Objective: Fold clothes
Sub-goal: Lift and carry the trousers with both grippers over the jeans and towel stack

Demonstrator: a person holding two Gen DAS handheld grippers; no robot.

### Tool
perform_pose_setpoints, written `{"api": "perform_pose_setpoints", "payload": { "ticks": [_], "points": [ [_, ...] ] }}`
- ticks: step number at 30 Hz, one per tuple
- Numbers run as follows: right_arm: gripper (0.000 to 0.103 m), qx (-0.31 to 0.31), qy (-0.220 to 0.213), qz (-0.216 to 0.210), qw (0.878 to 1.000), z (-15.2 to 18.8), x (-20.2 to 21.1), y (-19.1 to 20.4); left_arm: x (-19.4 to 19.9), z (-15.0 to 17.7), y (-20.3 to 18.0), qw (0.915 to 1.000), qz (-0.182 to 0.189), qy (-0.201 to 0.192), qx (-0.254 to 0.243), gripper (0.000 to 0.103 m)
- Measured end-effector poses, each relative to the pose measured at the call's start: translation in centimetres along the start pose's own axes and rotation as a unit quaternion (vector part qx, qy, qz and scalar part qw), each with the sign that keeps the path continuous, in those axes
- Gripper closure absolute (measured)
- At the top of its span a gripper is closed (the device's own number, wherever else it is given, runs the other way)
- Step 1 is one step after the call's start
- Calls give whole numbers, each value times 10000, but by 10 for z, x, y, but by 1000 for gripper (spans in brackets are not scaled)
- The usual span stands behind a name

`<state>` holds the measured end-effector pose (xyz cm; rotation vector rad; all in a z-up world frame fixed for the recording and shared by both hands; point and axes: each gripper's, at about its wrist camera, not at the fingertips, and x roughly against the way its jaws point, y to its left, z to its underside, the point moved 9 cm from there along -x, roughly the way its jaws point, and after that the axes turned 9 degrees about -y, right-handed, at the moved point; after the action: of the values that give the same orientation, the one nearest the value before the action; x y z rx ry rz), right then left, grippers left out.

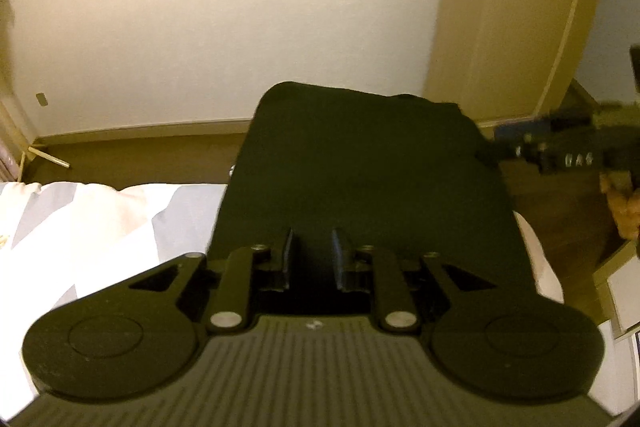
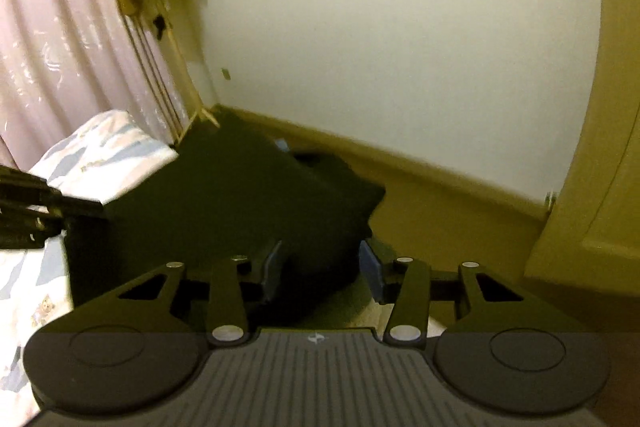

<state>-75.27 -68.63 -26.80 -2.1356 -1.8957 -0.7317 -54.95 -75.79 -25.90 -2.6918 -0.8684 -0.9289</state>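
The left hand-held gripper [image 1: 313, 259] has its jaws narrowly parted over a black garment [image 1: 360, 179], grip unclear. The right hand-held gripper [image 2: 320, 273] is spread wide around the garment's bunched edge, not pinching it. The matte, dark cloth lies on a bed [image 1: 100, 219] with pale patterned bedding, draping past its edge. Beyond: brown floor [image 2: 440, 219], cream wall [image 1: 240, 19], pinkish curtain [image 2: 52, 35].

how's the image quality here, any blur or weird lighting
Left wrist view: dim yellowish light, the black garment shows almost no detail, and the other gripper at the right edge is smeared. Right wrist view: motion blur on the wall, and fisheye bending on the curtain.
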Motion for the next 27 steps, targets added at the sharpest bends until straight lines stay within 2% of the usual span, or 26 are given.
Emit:
{"api": "perform_pose_setpoints", "payload": {
  "ticks": [3,7,9,13,16,19,24,27],
  "points": [
    [56,256,-89,-407,9988,-3,28,31,1,4,7,9999,-140,41,78,86],
    [57,717,168,-928,9930,19,41,78,3,8,15,9993,-328,97,181,86],
    [58,993,425,-963,9895,41,37,86,3,11,20,9988,-421,125,233,86],
    [58,1415,770,-847,9833,74,24,81,-19,20,24,9990,-386,220,79,86],
    [55,1259,707,-830,9860,63,25,76,-40,29,28,9989,-365,297,-10,86],
    [53,1102,643,-812,9885,52,25,70,-39,25,27,9988,-353,325,-65,86],
    [54,839,536,-783,9919,33,25,61,-28,-22,33,9997,-206,-106,-61,87],
    [54,861,304,-720,9932,9,20,52,-44,-50,36,9994,-134,-263,-174,86]
  ]
}}
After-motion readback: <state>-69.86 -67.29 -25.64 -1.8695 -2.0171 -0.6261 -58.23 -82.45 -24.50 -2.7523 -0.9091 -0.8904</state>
